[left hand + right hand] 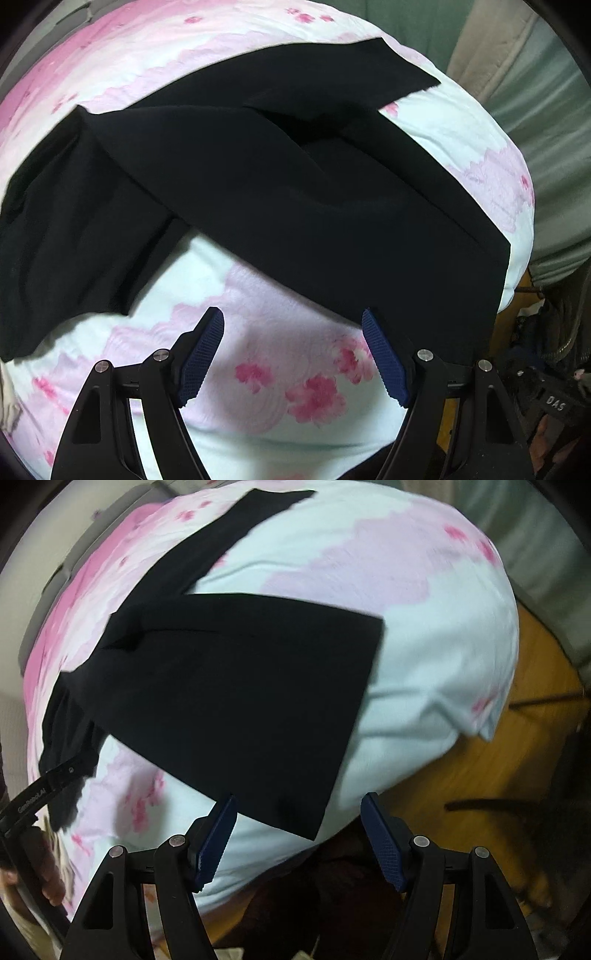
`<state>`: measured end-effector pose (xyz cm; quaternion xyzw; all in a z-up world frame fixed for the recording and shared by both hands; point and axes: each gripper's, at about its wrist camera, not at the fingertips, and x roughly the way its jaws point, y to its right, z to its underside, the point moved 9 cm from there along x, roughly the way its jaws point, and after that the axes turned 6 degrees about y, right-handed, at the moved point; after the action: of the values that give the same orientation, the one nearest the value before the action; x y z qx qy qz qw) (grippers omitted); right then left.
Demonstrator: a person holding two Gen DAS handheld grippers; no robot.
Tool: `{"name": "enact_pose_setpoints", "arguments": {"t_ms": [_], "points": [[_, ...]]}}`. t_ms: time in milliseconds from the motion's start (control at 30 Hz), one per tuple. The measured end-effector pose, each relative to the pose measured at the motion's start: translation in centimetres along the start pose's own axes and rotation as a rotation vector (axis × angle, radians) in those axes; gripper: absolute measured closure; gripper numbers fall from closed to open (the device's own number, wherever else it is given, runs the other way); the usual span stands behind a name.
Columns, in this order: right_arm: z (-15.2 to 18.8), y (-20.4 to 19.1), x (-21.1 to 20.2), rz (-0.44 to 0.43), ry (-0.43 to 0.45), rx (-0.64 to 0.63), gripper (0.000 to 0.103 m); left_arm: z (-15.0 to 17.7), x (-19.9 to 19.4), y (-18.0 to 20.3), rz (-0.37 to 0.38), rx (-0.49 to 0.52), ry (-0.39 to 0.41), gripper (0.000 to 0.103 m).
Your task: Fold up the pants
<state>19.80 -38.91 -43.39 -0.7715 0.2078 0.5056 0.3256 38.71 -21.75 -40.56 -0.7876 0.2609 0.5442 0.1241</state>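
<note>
a: where are the black pants (280, 192) right now?

b: spread over a pale blanket with pink blossoms (280, 387), partly folded. in the left wrist view one leg runs across from the far right, a second layer crosses over it, and a bunched part hangs down at the left.

a: and the left gripper (293, 354)?

b: its jaws stand wide apart with nothing between them, just above the blanket. its right blue pad (382, 360) sits at the near hem of the pants; i cannot tell whether it touches.

a: the right gripper (299, 836)?

b: also spread wide and holding nothing. the near corner of the pants (236, 709) lies between its fingertips in that view, at the blanket's near edge (424, 686).

a: anything else?

b: wooden floor (487, 775) to the right of the blanket, and the other tool's black arm at the far left of the right wrist view, against the dark cloth.
</note>
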Motion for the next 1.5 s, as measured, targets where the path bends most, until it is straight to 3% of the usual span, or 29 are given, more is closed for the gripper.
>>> {"name": "enact_pose_setpoints", "arguments": {"t_ms": [267, 367, 500, 567, 600, 633, 667, 700, 800, 933, 1067, 1200, 1300, 1500], "points": [[2.0, 1.7, 3.8, -0.054, 0.002, 0.215, 0.034, 0.6, 3.5, 0.9, 0.023, 0.043, -0.042, 0.026], [2.3, 1.9, 4.5, -0.109, -0.019, 0.279, 0.042, 0.7, 4.4, 1.2, 0.048, 0.027, -0.058, 0.026], [3.1, 0.6, 5.1, -0.147, -0.067, 0.279, 0.064, 0.6, 5.9, 1.5, 0.095, -0.03, -0.104, 0.027], [3.0, 0.3, 4.8, -0.121, -0.067, 0.235, 0.072, 0.6, 6.5, 1.5, 0.124, -0.059, -0.127, 0.04], [2.9, 0.2, 4.5, -0.11, -0.064, 0.211, 0.082, 0.7, 6.7, 1.6, 0.15, -0.077, -0.148, 0.061], [2.6, 0.0, 3.9, -0.106, -0.059, 0.193, 0.083, 0.6, 6.7, 1.6, 0.163, -0.085, -0.164, 0.075], [2.4, -0.1, 3.4, -0.11, -0.051, 0.183, 0.094, 0.4, 6.2, 1.8, 0.179, -0.088, -0.165, 0.078], [2.1, -0.2, 2.9, -0.114, -0.041, 0.173, 0.095, 0.2, 5.8, 1.9, 0.185, -0.08, -0.157, 0.085], [0.7, -0.7, 0.4, -0.112, 0.011, 0.143, 0.096, -1.5, 2.4, 2.9, 0.195, -0.009, -0.098, 0.087], [-2.6, -1.8, -4.0, -0.092, 0.121, 0.104, 0.097, -5.1, -2.7, 4.2, 0.203, 0.039, -0.004, 0.089], [-8.0, -2.7, -8.7, -0.104, 0.241, 0.115, 0.097, -10.3, -6.1, 5.4, 0.176, 0.063, 0.06, 0.09], [-14.6, -3.5, -12.8, -0.118, 0.354, 0.102, 0.097, -16.5, -7.4, 7.1, 0.172, 0.055, 0.119, 0.09], [-19.1, -4.6, -14.3, -0.121, 0.406, 0.065, 0.097, -21.0, -7.8, 7.4, 0.146, 0.058, 0.165, 0.096], [-28.6, -6.0, -13.0, -0.161, 0.431, 0.02, 0.097, -28.7, -5.8, 7.9, 0.092, 0.041, 0.201, 0.099]]}}
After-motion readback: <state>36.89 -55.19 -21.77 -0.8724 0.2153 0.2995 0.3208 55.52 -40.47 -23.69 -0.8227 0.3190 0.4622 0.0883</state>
